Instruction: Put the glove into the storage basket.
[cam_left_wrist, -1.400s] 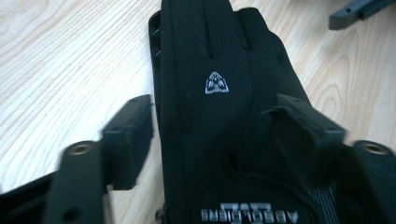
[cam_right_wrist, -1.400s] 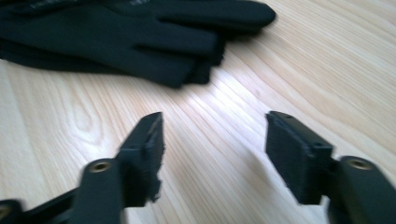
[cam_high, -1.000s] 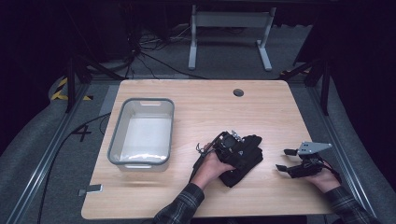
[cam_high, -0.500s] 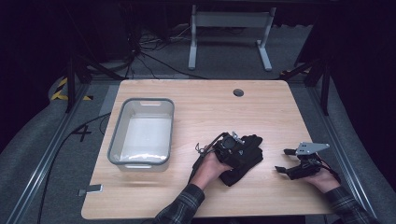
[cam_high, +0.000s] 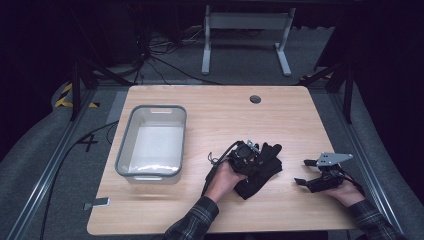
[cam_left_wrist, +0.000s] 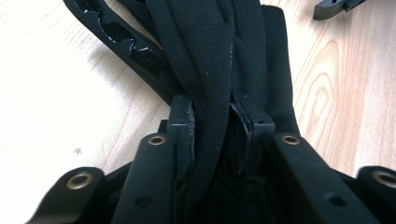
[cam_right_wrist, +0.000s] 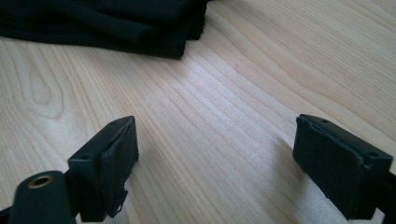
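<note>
My left gripper (cam_high: 248, 156) sat on the black garment (cam_high: 260, 170), which lay bundled on the wooden table (cam_high: 210, 105), right of the middle and towards my edge. From the high view the bundle's long axis ran on a slant, its near end by my left hand (cam_high: 226, 176) and its far end, split into two small lobes, pointing up and to the right, away from me. The grey bin (cam_high: 152, 141) stood well apart on the left half of the table.

The left gripper view gave me what the high view could not: my jaws had just been closing, and their pads were pressed on a thick fold of the garment (cam_left_wrist: 219, 60), which rose between them and ran straight ahead along the jaws. A glossy black strap or edge (cam_left_wrist: 116, 37) slanted off to the upper left beside the cloth. A black corner of my other gripper showed at the top right.

My right gripper (cam_high: 306, 172) lay near the garment but clear of it, resting in my right hand (cam_high: 345, 192) low over the wood. In the right gripper view its jaws stood wide apart with bare table between them (cam_right_wrist: 215, 154), and the garment's folded edge (cam_right_wrist: 116, 28) lay farther ahead in stacked layers, something the high view was too small to tell.
</note>
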